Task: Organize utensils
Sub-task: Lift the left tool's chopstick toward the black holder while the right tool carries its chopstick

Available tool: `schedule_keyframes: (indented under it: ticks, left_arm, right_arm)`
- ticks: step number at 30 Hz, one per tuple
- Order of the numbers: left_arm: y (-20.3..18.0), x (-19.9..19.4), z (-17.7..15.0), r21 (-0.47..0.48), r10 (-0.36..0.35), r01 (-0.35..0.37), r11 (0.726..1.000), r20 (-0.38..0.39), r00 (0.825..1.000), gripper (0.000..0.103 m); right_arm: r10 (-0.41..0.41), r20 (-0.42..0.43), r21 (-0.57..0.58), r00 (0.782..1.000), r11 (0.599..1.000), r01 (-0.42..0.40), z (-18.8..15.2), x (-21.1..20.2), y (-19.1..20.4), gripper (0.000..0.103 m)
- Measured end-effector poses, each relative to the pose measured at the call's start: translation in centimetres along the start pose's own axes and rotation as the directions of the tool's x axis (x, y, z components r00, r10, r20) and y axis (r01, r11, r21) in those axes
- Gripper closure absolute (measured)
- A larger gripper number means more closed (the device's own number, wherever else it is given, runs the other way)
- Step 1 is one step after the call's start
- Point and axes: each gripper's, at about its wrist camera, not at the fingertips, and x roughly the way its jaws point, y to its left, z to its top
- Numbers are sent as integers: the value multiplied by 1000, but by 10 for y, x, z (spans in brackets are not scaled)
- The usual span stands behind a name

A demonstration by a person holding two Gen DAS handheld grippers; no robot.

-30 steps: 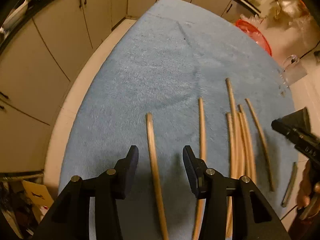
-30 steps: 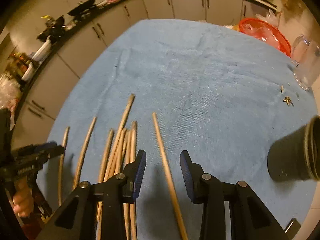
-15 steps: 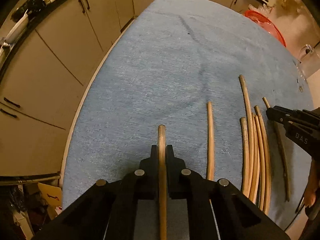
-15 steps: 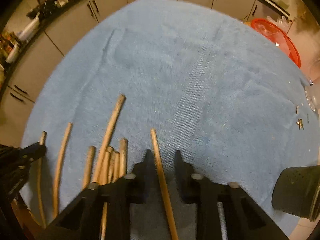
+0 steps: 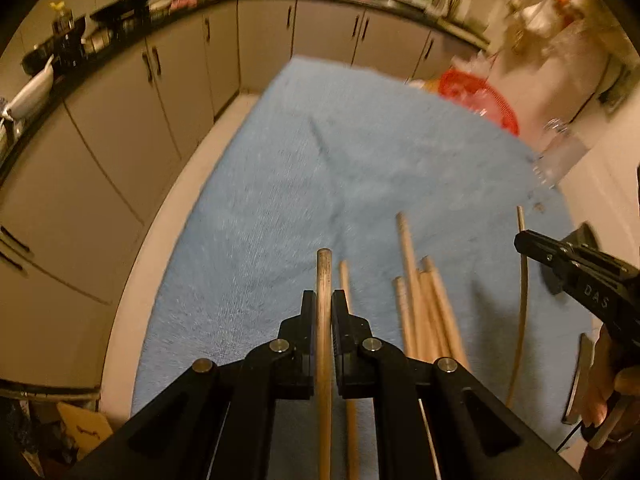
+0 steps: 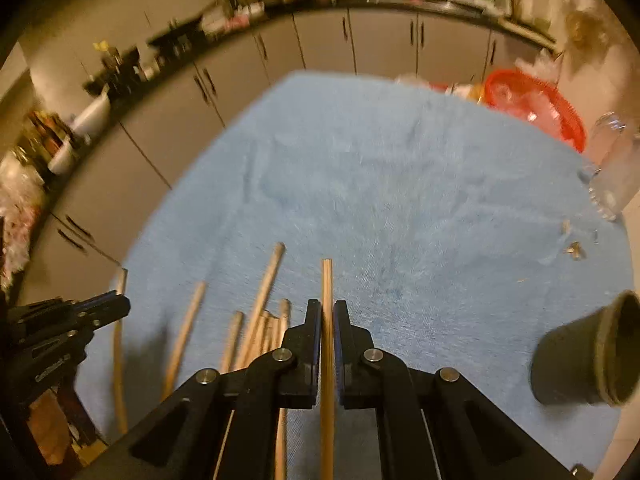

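Several wooden chopsticks [image 5: 420, 304] lie in a loose bunch on a blue towel [image 5: 360, 168]. My left gripper [image 5: 324, 300] is shut on one chopstick [image 5: 323, 280] and holds it raised above the towel. My right gripper [image 6: 327, 308] is shut on another chopstick [image 6: 326, 284], also raised. The loose bunch shows left of it in the right wrist view [image 6: 260, 320]. A dark round holder [image 6: 588, 364] lies on its side at the right. Each gripper shows in the other's view, the right one [image 5: 520, 240] and the left one [image 6: 124, 304].
A red basket [image 6: 536, 100] and a clear glass jug [image 6: 612, 168] stand at the towel's far right. Small bits of debris [image 6: 572, 248] lie near the jug. Kitchen cabinets [image 5: 160, 100] run along the left and back, beyond the table edge.
Both grippers closed on a chopstick each, then lifted them off the towel and tilted up, so more of the cabinets shows. The views are blurred by motion.
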Motion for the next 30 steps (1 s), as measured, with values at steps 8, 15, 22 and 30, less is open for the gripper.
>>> schedule_keyframes:
  ticks: [8,15,22,30]
  left_arm:
    - [-3,-56,-15,45,-37,30,999,173,984,96]
    - [-17,-65,-20,92,-64,43,995,240,969,96]
    - [-27,-78,-22,105,-81,55,993,267,960,96]
    - [-34,-81,-21,114,-88,58,992,277,957,96]
  right_arm:
    - [39,303,-3,952,999,-40,-38,-98,17,97]
    - [25,394,16,919,999,-34,-67,-132,24,97]
    - [30,422,30,906,998,-46,-78,-142,17,97]
    - [25,447,42,894,998,-49,-84,-152,8,97]
